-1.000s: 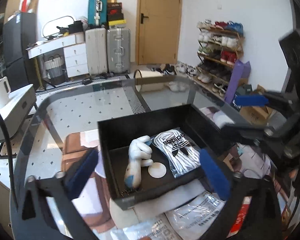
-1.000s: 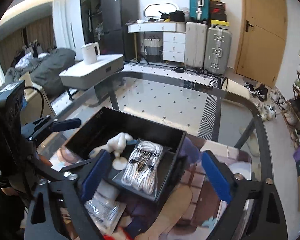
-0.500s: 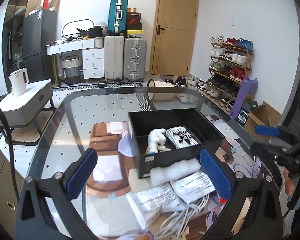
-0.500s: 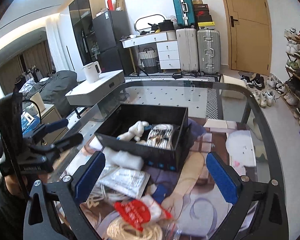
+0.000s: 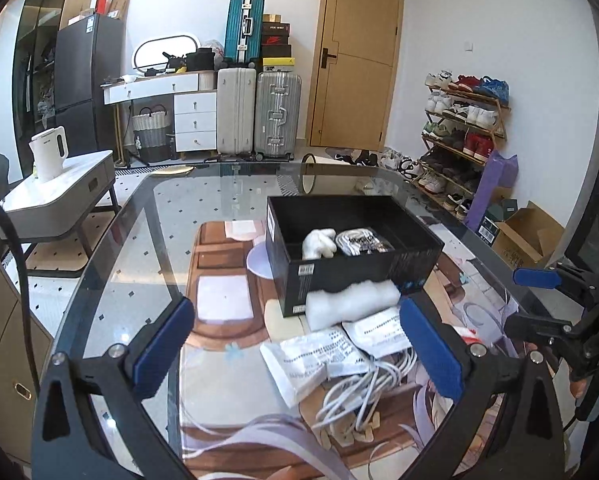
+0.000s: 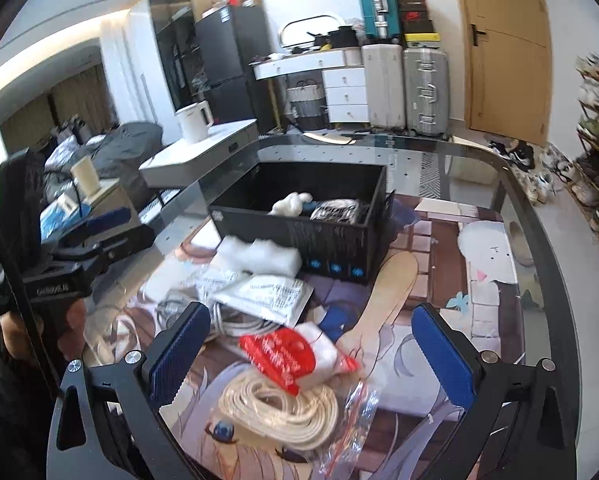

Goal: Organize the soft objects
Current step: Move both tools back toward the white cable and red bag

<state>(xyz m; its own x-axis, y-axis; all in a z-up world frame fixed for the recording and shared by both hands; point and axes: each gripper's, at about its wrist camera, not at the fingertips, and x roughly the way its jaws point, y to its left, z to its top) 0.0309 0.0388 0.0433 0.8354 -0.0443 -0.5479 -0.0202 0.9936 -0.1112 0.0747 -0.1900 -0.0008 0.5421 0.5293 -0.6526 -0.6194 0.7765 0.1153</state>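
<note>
Left wrist view: left gripper [image 5: 297, 346] fingers spread apart, empty, above the glass table [image 5: 139, 248]. Black box [image 5: 351, 266] holds a white plush toy [image 5: 318, 243] and a bagged cord [image 5: 362, 242]. A white roll [image 5: 351, 303] lies against the box's front; packets [image 5: 319, 358] just beside.

Right wrist view: right gripper [image 6: 309, 354] fingers apart, empty, over a red pouch [image 6: 283, 354] and a coiled rope [image 6: 279, 414].

A glass-topped table [image 5: 147, 240] stands in a room with a wooden door [image 5: 355, 60]. Two upright suitcases [image 5: 259, 112] stand beside a white drawer unit [image 5: 193, 120]. A shoe rack [image 5: 459, 128] lines the right wall, and a white kettle [image 5: 49, 154] sits on a low side table [image 5: 59, 196].
</note>
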